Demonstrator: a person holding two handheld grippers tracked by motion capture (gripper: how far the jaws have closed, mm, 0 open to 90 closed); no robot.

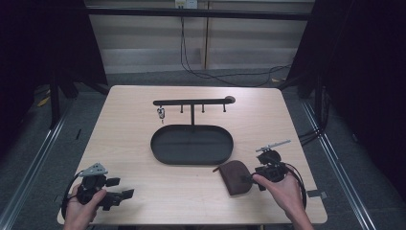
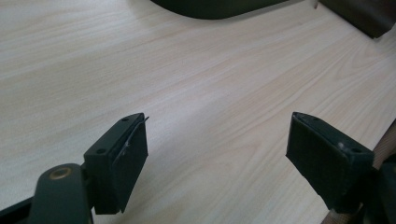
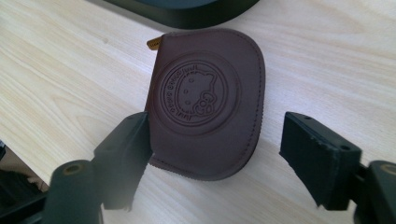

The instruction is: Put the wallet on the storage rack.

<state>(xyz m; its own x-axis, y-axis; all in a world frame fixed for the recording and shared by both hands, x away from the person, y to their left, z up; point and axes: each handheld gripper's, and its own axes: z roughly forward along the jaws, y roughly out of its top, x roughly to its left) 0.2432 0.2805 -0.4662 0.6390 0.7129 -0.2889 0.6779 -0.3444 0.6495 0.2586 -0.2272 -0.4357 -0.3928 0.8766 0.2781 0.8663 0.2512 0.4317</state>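
Setting: light wood desk (image 1: 143, 124) in a dim room, dark curtains either side, cable trailing on the floor behind.
Pouch spot: small brown leather pouch (image 1: 235, 176) lying flat toward the near right corner of the desk, just off the near right edge of the black oval tray (image 1: 163, 155), not touching it as far as can be told.
Right gripper (image 1: 258, 178): jaws spread wide around the near end of the pouch (image 3: 208, 102), left pad right up against its edge, right pad well clear; nothing clamped yet.
Left gripper (image 1: 119, 188): parked by the near left corner, jaws wide open over bare wood, holding nothing (image 2: 217, 154).
Rack: black hook bar (image 1: 191, 102) behind the tray, a small key-like thing (image 1: 161, 113) hanging off the leftmost hook.
Pouch heading: rounded end toward the near edge and the right gripper, straight zipper end with its tan pull tab (image 3: 154, 43) toward the tray; long axis roughly near-to-far, slanted a bit left at the far end.
Face up: embossed round cat logo side.
Risk 1: closing unevenly probably shoves the pouch sideways, since one pad touches first.
Risk 2: soft flat leather likely buckles or slips out rather than lifting.
Risk 3: jaws scraping the desk if too low.
Risk 4: pushing forward could nudge it into the tray rim.
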